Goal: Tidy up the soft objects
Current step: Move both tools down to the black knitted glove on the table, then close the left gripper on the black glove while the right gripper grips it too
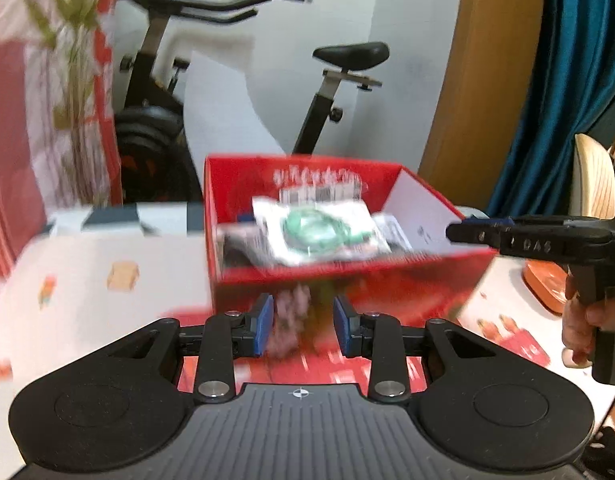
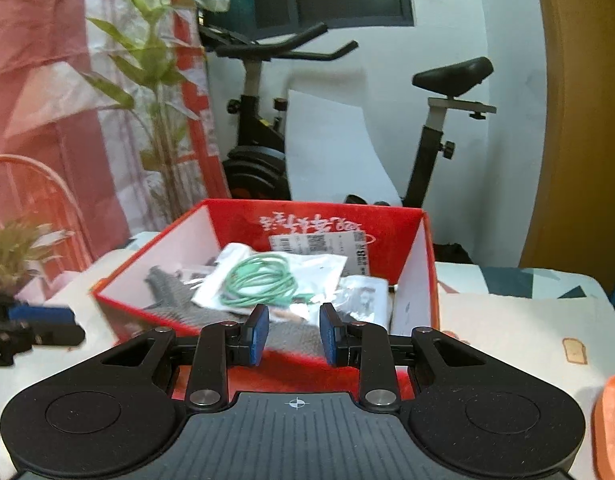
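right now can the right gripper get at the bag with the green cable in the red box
Probably yes. The right gripper is empty, jaws slightly apart, just short of the red box's open top. The bag with the green cable lies on top of the other contents, with nothing covering it; only the box's near wall must be cleared.

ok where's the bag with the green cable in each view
Left wrist: the bag with the green cable lies mid-frame, blurred, on top inside the red box.
Right wrist: the bag sits centre, just above the tool tips.
Shared landmark: the exercise bike saddle behind the box.
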Available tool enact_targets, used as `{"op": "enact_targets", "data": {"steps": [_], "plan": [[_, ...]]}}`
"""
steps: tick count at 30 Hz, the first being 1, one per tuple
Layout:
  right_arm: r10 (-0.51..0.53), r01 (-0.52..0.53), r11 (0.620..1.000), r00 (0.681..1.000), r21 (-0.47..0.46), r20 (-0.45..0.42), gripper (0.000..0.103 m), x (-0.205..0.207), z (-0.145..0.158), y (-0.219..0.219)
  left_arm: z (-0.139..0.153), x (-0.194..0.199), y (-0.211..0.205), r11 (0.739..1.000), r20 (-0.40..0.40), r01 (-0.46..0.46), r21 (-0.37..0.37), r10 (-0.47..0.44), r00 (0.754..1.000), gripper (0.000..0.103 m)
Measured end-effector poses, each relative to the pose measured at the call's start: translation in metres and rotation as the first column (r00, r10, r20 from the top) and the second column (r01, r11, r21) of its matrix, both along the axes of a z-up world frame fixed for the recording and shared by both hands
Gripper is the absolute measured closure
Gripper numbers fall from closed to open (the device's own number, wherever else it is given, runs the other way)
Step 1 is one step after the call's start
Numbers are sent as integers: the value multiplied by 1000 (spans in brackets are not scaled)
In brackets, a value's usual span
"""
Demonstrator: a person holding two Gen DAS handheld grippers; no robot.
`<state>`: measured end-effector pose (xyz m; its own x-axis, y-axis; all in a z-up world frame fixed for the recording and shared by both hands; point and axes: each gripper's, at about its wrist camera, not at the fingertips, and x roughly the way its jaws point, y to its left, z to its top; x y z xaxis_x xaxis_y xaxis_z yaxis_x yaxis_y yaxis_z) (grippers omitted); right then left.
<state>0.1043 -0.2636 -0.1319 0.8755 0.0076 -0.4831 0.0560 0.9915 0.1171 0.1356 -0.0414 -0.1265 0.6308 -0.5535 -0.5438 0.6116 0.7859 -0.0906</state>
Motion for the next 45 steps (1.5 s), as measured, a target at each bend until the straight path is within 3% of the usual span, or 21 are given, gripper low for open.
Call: {"op": "enact_targets", "data": {"steps": [8,11,14,19,28,33,37,45], "plan": [[39,-38,998,999,43,-36,77,-44,-24,17,-35,-42,24,996,-162,-55,-64,44,986,63],[48,-45,998,996,53,-73,76,-57,-41,24,-50,-53,25,994,-213,-69,-80,51,976,59],[54,-45,996,993,82,-109,76,-68,-57,33,-61,-64,25,995,-241,-66,-76,46,969,48],[58,-42,991,990,125,-131,76,-83,-74,44,-69,-78,24,997,-249,-45,-68,27,968,47],[86,-71,991,987,110,-135,74,-99,-86,60,-83,-108,24,997,-242,-27,-77,8,970,46],[91,-86,995,988,45,-125,74,-104,-94,70,-89,-117,27,998,-247,-20,-67,3,969,41],[72,-64,996,989,59,-131,74,-106,-99,67,-91,-117,32,997,-269,-30,-64,12,963,36],[52,-42,997,988,69,-147,71,-111,-116,64,-98,-122,33,997,-312,-20,-73,-4,950,35]]}}
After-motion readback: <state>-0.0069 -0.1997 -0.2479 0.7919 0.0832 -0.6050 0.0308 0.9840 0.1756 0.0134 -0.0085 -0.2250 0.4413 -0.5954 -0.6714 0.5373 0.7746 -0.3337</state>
